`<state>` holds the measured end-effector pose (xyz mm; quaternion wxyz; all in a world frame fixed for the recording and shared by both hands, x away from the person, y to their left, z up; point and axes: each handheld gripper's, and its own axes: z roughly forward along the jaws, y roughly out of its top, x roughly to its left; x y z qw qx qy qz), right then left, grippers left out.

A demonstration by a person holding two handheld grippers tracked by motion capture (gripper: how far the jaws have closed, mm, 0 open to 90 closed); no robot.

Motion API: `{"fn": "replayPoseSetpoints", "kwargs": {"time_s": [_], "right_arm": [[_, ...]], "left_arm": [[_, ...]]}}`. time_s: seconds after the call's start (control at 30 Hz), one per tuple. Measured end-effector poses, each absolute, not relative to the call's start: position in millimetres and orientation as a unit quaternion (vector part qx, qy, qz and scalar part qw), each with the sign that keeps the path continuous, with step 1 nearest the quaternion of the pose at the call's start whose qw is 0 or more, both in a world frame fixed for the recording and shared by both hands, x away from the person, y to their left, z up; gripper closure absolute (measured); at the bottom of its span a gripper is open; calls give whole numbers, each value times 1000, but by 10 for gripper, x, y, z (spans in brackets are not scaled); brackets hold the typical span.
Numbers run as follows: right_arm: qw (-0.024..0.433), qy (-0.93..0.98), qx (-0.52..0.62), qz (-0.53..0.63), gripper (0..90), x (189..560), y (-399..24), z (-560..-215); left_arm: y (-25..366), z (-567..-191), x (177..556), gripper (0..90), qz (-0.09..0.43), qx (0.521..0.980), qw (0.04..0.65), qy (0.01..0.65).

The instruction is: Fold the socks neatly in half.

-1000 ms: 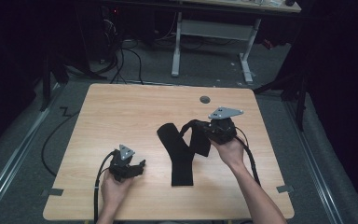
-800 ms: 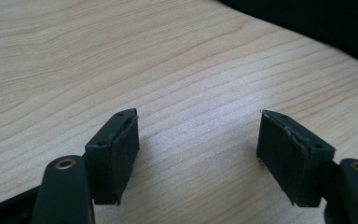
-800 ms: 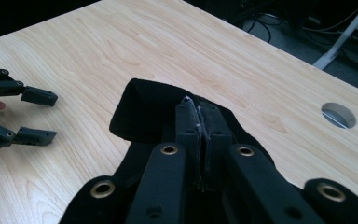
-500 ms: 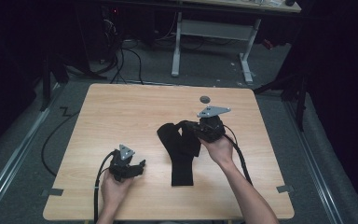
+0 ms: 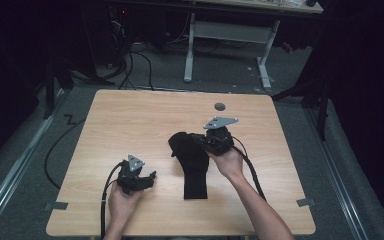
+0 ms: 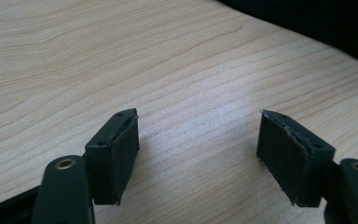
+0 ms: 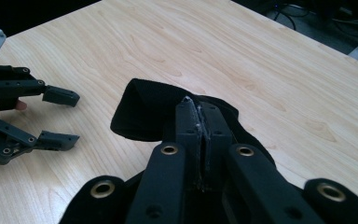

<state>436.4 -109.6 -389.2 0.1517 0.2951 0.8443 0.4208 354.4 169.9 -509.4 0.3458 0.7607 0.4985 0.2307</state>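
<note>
Black cloth pinched at mid-table

Black fabric strip [image 5: 192, 165] lying on the wooden table [image 5: 130, 120], folded at its far end, long tail toward the near edge. Right gripper [image 5: 202, 141] clamped on that folded end, jaws pressed together with cloth between the pads [image 7: 193, 135]. Left gripper [image 5: 147, 179] well apart near the front-left, jaws spread wide over bare wood, holding nothing.

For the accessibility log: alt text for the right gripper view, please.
The right gripper, jaws shut, pinches a fold of black cloth lying on a wooden table. The left gripper rests at far left, jaws open.
</note>
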Motion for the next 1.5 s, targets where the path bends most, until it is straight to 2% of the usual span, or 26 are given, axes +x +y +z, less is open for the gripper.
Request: {"fn": "replayPoseSetpoints", "kwargs": {"time_s": [0.57, 0.9, 1.23, 1.5], "right_arm": [[127, 850, 312, 406, 881, 4461, -1057, -4163], [142, 865, 308, 369, 873, 4509, -1015, -4428], [136, 873, 313, 347, 860, 4521, -974, -4663], [121, 876, 322, 339, 784, 4532, -967, -4797]], "left_arm": [[1699, -5094, 3544, 299, 231, 761, 346, 498], [1699, -5094, 3544, 299, 231, 761, 346, 499], [1698, -5094, 3544, 299, 231, 760, 346, 499], [1698, -5094, 3544, 299, 231, 761, 346, 499]]}}
